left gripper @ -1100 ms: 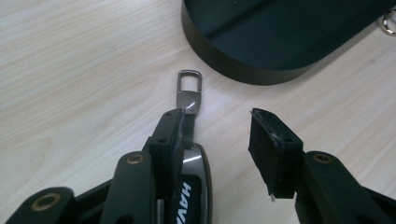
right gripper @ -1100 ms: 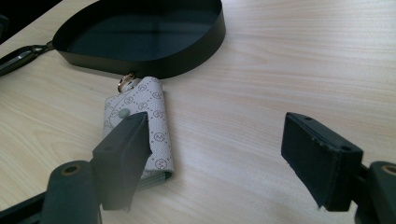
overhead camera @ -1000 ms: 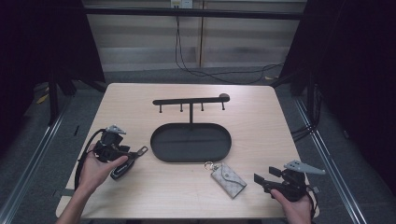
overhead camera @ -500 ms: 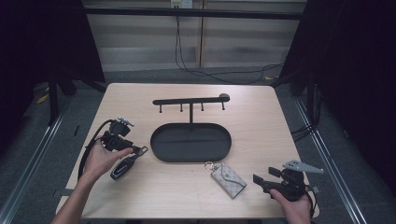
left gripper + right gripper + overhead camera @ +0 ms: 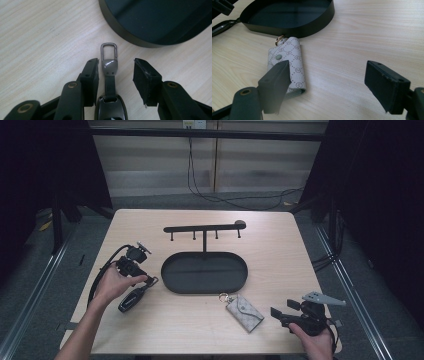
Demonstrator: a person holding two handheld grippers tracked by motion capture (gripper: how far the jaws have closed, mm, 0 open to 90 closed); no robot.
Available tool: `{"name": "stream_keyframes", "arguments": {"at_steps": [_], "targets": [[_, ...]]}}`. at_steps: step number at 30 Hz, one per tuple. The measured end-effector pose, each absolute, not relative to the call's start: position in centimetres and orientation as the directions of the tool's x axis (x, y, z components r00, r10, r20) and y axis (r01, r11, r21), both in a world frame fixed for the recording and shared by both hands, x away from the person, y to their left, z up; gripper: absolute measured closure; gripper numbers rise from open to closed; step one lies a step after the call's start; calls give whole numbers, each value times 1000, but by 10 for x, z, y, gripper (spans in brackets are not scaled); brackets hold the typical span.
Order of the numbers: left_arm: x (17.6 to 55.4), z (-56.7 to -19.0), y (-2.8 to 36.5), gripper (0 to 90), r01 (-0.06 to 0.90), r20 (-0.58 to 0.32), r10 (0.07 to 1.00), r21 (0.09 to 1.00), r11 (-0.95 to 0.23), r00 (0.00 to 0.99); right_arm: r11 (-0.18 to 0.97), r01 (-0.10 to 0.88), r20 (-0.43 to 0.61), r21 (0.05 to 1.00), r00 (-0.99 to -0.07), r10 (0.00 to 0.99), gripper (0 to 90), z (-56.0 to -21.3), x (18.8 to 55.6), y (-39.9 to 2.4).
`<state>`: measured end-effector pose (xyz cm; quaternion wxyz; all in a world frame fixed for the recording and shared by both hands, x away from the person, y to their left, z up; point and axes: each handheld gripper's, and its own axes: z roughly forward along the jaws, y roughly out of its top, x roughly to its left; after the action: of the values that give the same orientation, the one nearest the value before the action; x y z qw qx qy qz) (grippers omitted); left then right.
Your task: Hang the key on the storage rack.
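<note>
Between the parted jaws of our left gripper [image 5: 115, 75] lies the car key fob [image 5: 110, 110], its strap and metal clip [image 5: 109, 51] pointing ahead toward the oval tray [image 5: 130, 37]. The pads are not pressing it. We judge it light, rigid and smooth-cased; take hold across the strap collar. Its body is cut off below. Our right gripper [image 5: 329, 82] stands wide apart, with the monogrammed key pouch [image 5: 289, 65] ahead of its left jaw.

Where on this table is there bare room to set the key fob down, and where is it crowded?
The tray itself lies bare inside. Bare wood runs along the far edge behind the hook rack, and right of the tray toward the table's right edge. It is crowded along the tray's near rim: the key fob with the left gripper over it, and the key pouch near the right gripper.
</note>
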<state>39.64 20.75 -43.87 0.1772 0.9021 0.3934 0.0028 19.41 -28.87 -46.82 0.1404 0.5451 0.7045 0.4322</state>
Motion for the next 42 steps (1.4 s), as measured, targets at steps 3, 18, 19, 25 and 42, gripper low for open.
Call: {"name": "stream_keyframes", "arguments": {"at_steps": [3,18,19,25,42], "targets": [[401,-440,208,557,725,-121,732,314,-612,670,33,650,274,760,-366,890,210,-468,194,-289],[410,-452,199,635,718,-135,710,240,-653,691,42,654,271,755,-370,889,212,-469,196,-287],[410,-453,199,634,714,-140,704,234,-660,696,42,656,273,753,-370,888,212,-469,196,-287],[413,-459,197,631,730,-131,721,204,-652,680,42,659,270,751,-364,891,211,-469,196,-287],[412,-466,187,691,709,-89,705,139,-691,704,40,680,278,732,-352,894,198,-472,198,-288]]}}
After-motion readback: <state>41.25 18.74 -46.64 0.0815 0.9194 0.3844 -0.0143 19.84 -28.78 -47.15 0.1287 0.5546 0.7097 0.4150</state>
